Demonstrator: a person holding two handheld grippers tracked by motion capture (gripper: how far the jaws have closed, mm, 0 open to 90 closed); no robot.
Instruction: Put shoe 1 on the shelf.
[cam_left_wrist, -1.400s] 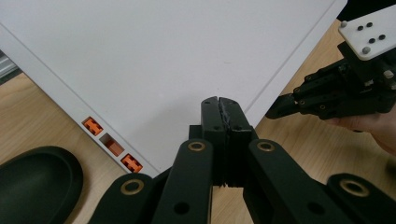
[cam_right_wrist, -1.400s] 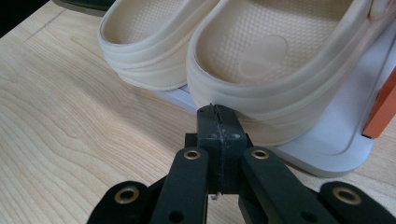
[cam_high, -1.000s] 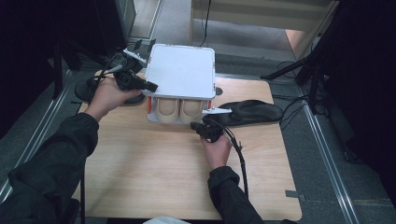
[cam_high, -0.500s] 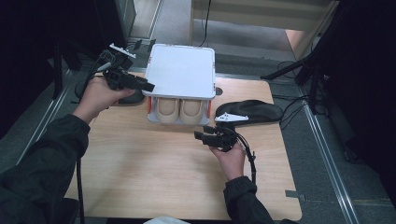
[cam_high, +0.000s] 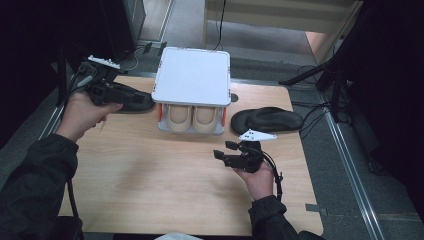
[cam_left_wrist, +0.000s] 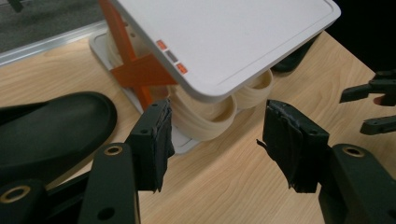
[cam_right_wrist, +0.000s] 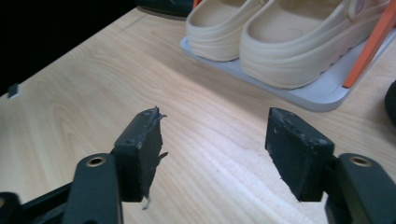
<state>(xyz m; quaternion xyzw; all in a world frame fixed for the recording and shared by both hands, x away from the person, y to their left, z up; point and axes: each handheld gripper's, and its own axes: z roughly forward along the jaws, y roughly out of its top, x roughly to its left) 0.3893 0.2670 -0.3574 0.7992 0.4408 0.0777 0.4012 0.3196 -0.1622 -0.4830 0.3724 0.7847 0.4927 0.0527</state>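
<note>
Left gripper (cam_high: 120, 95): jaws just opened, nothing held, above black rubber sandal (cam_high: 131, 101) at ten o'clock.
Right gripper (cam_high: 226, 150): jaws just opened, empty, at five o'clock of white two-tier shoe rack (cam_high: 192, 75).

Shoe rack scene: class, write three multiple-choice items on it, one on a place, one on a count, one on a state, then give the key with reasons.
1. Where does the cream pair of clogs sit?
A. on top of the rack's white shelf
B. on the rack's lower tray, under the white shelf
C. on the bare table

2. How many black slippers lie on the table?
A. one
B. two
C. four

3. How do the right gripper's jaws stand?
A. open with nothing between them
B. shut on a clog
C. shut on a slipper

Key: 1 B, the clogs' toes show below the white shelf of the rack in the high view. 2 B, one black slipper lies left of the rack and another black slipper right of it. 3 A, the right gripper view shows bare wood between the parted jaws.
</note>
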